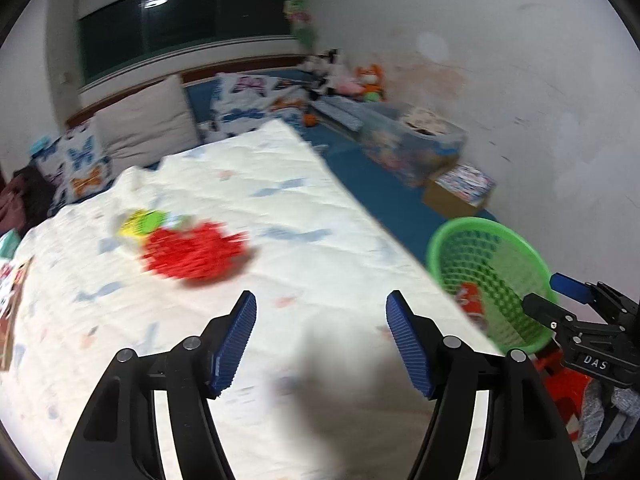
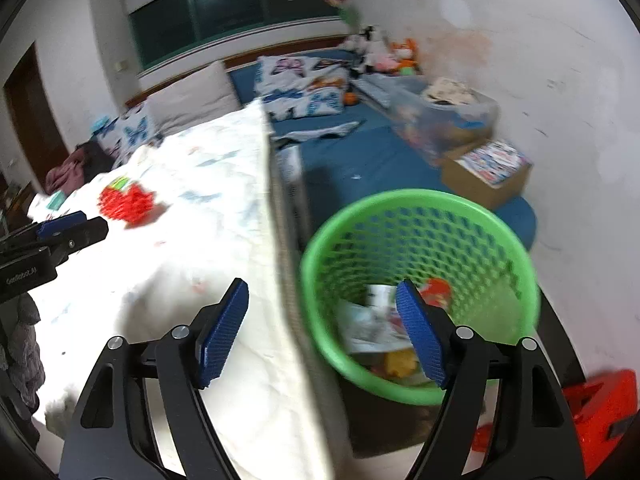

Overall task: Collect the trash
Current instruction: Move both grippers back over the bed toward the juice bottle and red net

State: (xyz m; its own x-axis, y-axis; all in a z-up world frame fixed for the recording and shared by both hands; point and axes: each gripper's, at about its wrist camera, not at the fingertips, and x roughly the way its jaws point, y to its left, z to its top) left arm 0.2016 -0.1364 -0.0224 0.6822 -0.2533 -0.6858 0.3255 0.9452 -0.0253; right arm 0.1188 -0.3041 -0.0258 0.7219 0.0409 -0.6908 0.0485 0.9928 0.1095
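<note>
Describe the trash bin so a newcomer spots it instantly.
Find the bed under the white quilt; the bin stands on the floor against its side edge. It is the round green mesh basket with wrappers inside, unlike the cardboard box beyond it.

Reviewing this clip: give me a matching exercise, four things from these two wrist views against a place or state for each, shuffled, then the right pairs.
Things:
1. green basket
2. red trash
3. left gripper
4. cardboard box

Places or states:
A. on the blue mat by the wall, printed sheets on top
B. lying on the white quilt beside a yellow-green piece
C. open, nothing between its jaws, over the quilt
D. beside the bed edge, wrappers already inside

Pairs: 1-D, 2-B, 3-C, 4-A
</note>
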